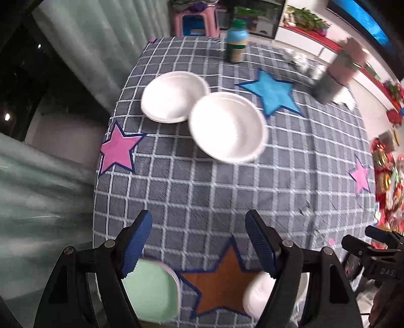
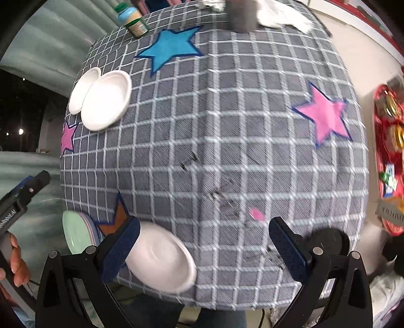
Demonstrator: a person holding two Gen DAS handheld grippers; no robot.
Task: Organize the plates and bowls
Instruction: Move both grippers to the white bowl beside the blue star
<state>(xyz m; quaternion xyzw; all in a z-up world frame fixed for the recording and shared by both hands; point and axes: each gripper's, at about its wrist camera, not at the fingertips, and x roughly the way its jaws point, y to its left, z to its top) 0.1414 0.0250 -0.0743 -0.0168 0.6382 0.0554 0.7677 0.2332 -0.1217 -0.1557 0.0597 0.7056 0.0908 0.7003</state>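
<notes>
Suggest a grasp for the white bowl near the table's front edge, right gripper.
Probably pinch the rim of the white bowl. It sits upright, mouth up, too wide for a grip across it. The right gripper is open just above it, so come down onto the near rim, one finger inside, one outside.

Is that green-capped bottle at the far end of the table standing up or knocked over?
Standing up. The bottle rests on its base on the checked tablecloth, green cap on top; the right wrist view shows the same, slanted only by the lens.

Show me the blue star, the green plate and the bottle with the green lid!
blue star (image 2: 171,46), right wrist view, its middle.
green plate (image 1: 149,290), left wrist view, its flat face.
bottle (image 1: 236,43), left wrist view, its body.
</notes>
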